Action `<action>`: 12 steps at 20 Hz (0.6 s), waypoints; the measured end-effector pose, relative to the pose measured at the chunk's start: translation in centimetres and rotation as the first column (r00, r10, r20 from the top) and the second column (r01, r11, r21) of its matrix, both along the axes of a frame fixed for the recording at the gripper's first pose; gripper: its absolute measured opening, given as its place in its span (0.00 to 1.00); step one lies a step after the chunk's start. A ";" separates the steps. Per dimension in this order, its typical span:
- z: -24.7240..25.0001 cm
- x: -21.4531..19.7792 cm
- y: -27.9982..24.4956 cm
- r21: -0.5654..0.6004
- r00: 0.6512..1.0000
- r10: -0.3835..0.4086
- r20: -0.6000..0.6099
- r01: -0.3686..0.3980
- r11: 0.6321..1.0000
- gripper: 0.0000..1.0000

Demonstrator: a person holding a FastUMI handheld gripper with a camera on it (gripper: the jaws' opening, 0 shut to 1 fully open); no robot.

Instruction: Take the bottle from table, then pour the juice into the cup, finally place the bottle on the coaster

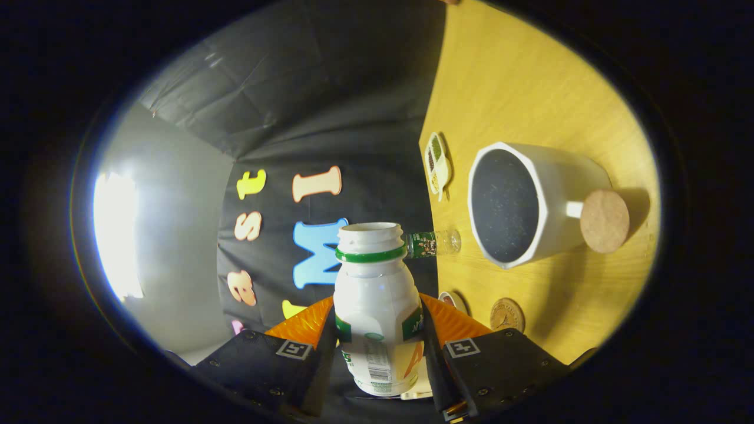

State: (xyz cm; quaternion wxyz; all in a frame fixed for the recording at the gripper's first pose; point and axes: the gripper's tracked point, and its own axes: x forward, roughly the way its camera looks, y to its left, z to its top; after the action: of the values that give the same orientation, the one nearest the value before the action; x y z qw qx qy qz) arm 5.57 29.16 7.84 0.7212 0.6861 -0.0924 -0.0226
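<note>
Gripping bottle (377,306) between both fingers of gripper (377,344), jaws closed on its body, cap off, view rolled sideways. Right of neck: cup (530,203), open mouth facing, well apart from bottle. Coaster (507,315) on table (530,76), near cup.

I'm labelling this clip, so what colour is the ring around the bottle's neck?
Green, on the white bottle held between the gripper fingers; clearest in the gripper view.
</note>
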 end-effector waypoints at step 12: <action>-3.4 0.1 3.3 -0.702 0.982 -0.079 -0.173 -0.066 0.709 0.68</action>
State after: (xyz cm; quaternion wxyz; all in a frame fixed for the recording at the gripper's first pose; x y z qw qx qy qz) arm 5.69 32.44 4.46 0.9336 0.3534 -0.0272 -0.0533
